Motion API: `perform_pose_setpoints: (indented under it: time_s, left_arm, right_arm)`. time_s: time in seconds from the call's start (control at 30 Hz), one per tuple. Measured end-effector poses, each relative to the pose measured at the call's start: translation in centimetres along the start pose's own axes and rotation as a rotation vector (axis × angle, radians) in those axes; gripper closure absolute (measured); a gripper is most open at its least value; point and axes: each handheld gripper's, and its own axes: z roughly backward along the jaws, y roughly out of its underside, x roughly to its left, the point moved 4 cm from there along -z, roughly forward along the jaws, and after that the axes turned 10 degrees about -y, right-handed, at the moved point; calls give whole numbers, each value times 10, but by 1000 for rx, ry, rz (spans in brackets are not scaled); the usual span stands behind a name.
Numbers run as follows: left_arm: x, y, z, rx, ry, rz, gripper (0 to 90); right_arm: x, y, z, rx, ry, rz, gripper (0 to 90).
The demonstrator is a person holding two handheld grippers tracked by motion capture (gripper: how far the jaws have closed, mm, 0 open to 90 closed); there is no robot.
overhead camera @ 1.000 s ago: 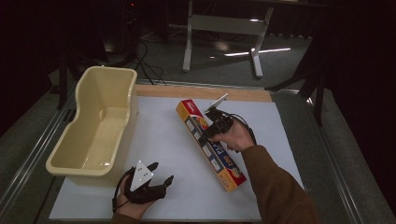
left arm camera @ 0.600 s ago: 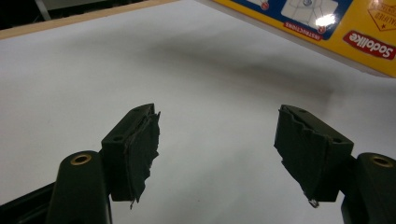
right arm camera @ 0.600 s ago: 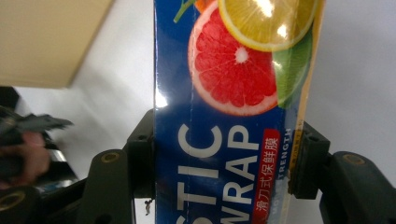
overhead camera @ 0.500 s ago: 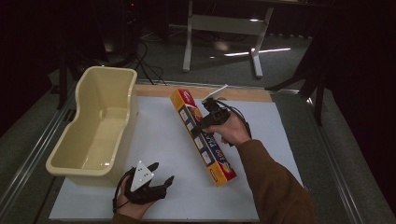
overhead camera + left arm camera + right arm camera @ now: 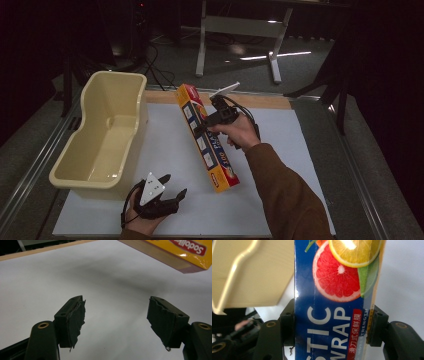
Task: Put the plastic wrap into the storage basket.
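A long yellow and blue plastic wrap box (image 5: 206, 138) hangs tilted above the white table top, its red end toward the back. My right gripper (image 5: 210, 121) is shut on its middle; in the right gripper view the jaws press both sides of the plastic wrap box (image 5: 332, 315). My left gripper (image 5: 167, 192) rests open near the table's front left edge. In the left gripper view its fingers (image 5: 72, 320) stand wide apart with nothing between them, and a corner of the plastic wrap box (image 5: 180, 252) hangs overhead.
A cream plastic tub (image 5: 102, 137) stands at the left of the white table (image 5: 290, 180), close to the left gripper; the tub (image 5: 249, 272) also appears beyond the box. A metal table frame (image 5: 240, 30) stands on the floor behind.
My right gripper has lifted the box off the table and carried it left and toward the back. The left gripper has stayed put.
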Motion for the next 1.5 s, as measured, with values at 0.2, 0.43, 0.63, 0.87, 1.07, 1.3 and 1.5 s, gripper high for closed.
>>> perform_pose_setpoints:
  time_s: [0.2,0.43,0.63,0.87,1.07,1.3,1.5]
  left_arm:
    - [-1,1,0,1,4,0,297]
    - [-3,1,-1,5,11,-6,296]
    - [-4,1,-1,3,14,-6,296]
    - [-4,1,-2,3,18,-1,296]
    - [-4,2,-2,2,20,1,296]
    - [-6,2,-3,3,27,-2,296]
    - [-7,1,-4,1,33,-8,296]
  right_arm:
    - [10,-9,2,-24,-11,-4,413]
    - [22,-19,8,-70,-63,-32,413]
    - [29,-28,12,-106,-90,-50,413]
    - [36,-38,14,-146,-135,-74,413]
    - [45,-48,12,-168,-159,-89,413]
    - [53,-56,8,-198,-181,-111,414]
    - [62,-62,3,-204,-189,-118,414]
